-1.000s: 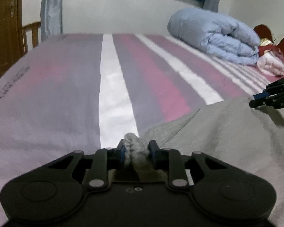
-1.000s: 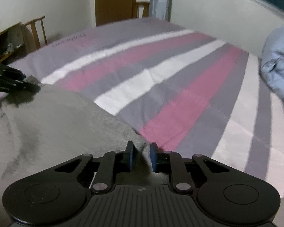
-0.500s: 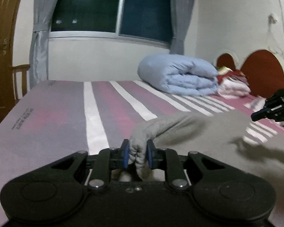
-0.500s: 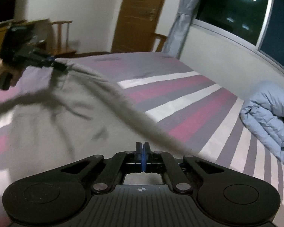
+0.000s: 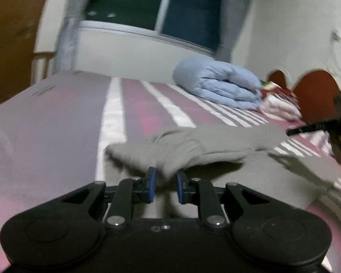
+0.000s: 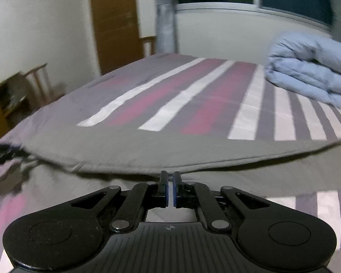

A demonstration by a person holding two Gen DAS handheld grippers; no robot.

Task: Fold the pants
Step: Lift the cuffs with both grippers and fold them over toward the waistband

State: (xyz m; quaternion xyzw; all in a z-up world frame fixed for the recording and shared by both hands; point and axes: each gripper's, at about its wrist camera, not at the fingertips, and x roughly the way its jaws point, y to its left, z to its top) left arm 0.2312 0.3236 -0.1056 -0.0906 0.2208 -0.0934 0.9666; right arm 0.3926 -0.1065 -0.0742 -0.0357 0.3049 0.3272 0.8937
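Grey pants (image 5: 216, 143) clenched in both tongs, left (image 5: 165, 183) and right (image 6: 170, 191), held taut over bed (image 6: 193, 104) to lay fold flat.

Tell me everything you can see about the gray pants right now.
The gray pants look like soft knit fabric, plain gray. A folded upper layer is lifted and stretched over a lower layer lying on the striped bed cover. The left gripper pinches a bunched end; the right gripper is shut on a thin edge.
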